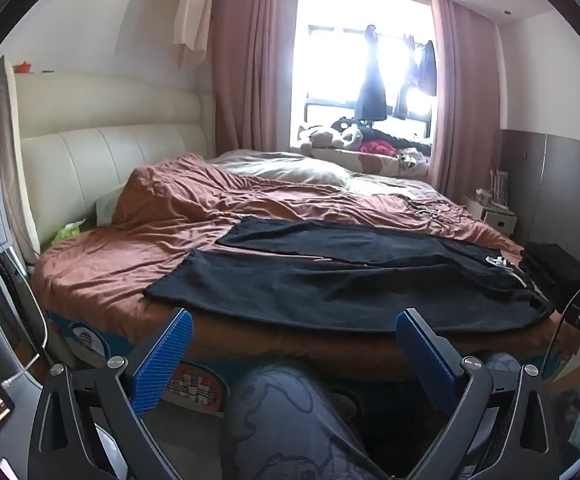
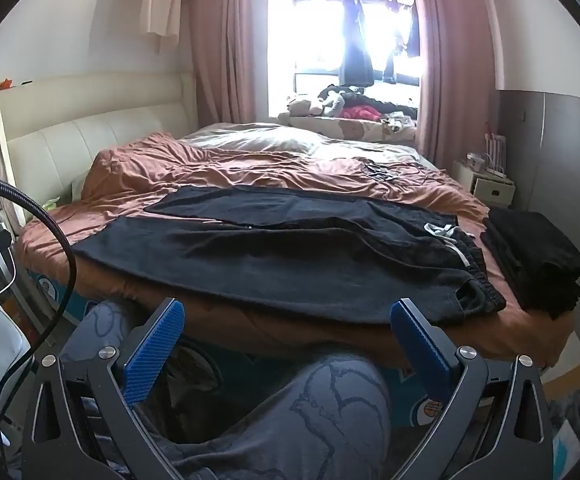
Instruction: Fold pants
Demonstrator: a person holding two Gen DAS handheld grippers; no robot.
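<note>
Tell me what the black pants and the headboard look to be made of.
Black pants: soft matte knit, probably cotton jersey or fleece; limp drape, elastic waistband, white drawcord. Headboard: cream leather or faux leather; smooth sheen, padded stitched panels.

A home bedroom: a wide bed (image 1: 102, 272) with padded headboard (image 1: 102, 152), pink curtains (image 1: 246, 64), laundry hanging at the window (image 1: 369, 80).
</note>
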